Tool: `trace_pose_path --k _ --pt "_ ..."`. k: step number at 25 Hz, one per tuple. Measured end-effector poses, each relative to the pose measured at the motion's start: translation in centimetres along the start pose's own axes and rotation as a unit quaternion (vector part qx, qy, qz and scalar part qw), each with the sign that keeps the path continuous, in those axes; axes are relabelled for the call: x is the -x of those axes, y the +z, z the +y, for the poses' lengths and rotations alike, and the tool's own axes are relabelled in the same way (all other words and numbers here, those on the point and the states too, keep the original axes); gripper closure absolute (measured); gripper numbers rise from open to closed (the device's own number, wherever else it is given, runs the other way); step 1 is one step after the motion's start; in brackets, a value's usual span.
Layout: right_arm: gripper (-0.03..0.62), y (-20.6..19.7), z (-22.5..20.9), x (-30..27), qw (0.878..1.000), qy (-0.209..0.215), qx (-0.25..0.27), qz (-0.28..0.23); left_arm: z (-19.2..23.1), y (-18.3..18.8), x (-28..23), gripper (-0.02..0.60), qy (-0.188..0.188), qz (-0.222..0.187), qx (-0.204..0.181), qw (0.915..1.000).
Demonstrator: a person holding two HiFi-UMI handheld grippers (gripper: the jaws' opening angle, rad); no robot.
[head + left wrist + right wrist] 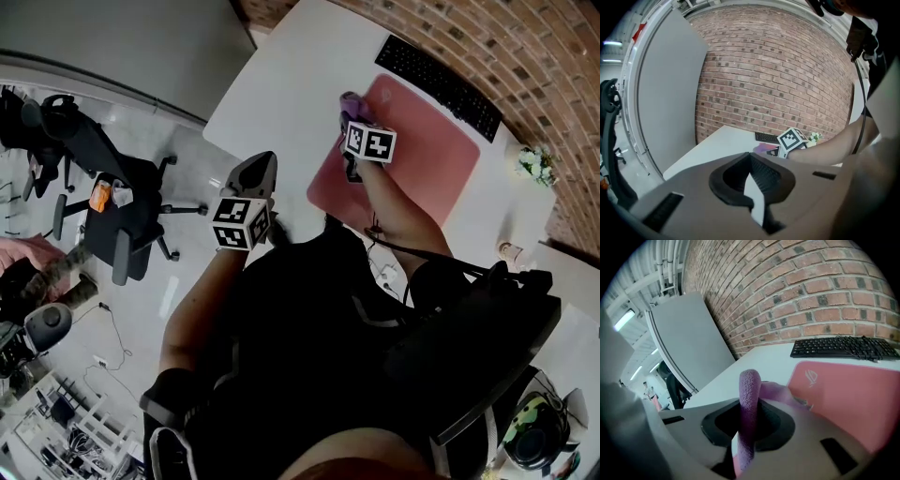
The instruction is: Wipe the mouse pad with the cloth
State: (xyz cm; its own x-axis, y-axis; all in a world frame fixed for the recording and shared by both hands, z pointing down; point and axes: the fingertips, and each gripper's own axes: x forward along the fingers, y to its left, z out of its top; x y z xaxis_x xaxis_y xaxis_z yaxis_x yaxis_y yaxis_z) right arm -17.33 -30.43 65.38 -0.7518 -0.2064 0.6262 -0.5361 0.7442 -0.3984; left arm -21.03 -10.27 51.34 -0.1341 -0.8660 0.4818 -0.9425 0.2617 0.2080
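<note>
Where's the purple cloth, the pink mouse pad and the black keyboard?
Cloth [749, 394]: right gripper view, on its upright fold.
Mouse pad [424, 152]: head view, on its bare pink middle.
Keyboard [439, 85]: head view, on the middle keys.

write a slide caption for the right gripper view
Right gripper shut on a purple cloth at the edge of the pink mouse pad, black keyboard beyond

Even indoor light, soft shadows; fisheye-curved edges, dark vignette, near foreground blurred.
</note>
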Motion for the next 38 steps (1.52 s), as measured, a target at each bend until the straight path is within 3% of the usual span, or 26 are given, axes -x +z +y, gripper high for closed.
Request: trace_pose_path --k 5,9,17,21,28,32,38 --pt "0.54 3.7 0.0 3.5 0.998 0.017 -0.027 -0.061 -0.8 0.1 -0.9 0.577 -0.026 0.002 -0.001 0.9997" --pt "0.54 6.9 -4.0 8.7 0.993 -0.005 -0.032 -0.117 -3.4 1.0 -3.6 0.577 -0.066 0.003 -0.015 0.9977" --pt "0.54 8.8 -19.0 20.4 0.965 -0.143 -0.086 -0.203 -11.6 3.4 -9.5 0.577 -0.164 0.013 -0.067 0.9842" --pt "0.539 7.3 -26.7 24.9 0.95 -0.225 -0.094 -0.198 -14.7 3.2 -11.6 0.577 -0.198 0.034 -0.082 0.9761" --pt "0.539 2.0 -35.1 27.6 0.933 -0.33 -0.074 -0.125 -16.6 3.4 -13.2 0.577 -0.192 0.038 -0.108 0.9746" --pt "0.54 -0.5 -36.6 25.9 0.935 -0.33 -0.088 -0.097 -17.2 2.8 -14.1 0.577 -0.196 0.048 -0.118 0.9722" --pt "0.539 -1.2 -35.9 22.3 0.944 -0.306 -0.094 -0.081 -16.9 2.1 -14.2 0.577 -0.19 0.053 -0.121 0.9727"
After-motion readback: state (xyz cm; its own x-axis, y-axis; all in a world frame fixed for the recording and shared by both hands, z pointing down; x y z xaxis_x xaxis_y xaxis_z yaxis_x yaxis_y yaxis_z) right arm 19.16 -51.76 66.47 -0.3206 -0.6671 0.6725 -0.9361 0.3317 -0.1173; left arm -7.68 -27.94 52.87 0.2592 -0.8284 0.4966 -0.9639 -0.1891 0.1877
